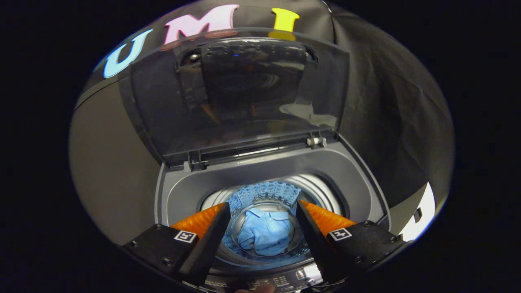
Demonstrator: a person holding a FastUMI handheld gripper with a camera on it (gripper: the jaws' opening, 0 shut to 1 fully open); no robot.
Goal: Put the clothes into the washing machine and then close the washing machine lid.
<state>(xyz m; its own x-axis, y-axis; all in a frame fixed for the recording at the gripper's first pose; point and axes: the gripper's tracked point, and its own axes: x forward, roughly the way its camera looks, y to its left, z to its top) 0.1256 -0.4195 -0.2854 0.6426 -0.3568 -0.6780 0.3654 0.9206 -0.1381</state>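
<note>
Tool [262, 207] empty, fingers spread above shirt [264, 234] in drum [260, 193], lid [240, 97] upright.

Gripper [263, 209] hanging with fingers [211, 236] spread wide apart, gripping nothing, tips angling slightly toward each other. Both fingers pointing forward and downward. Fingertip of person's hand [256, 289] peeking in just below, between finger bases.
</note>
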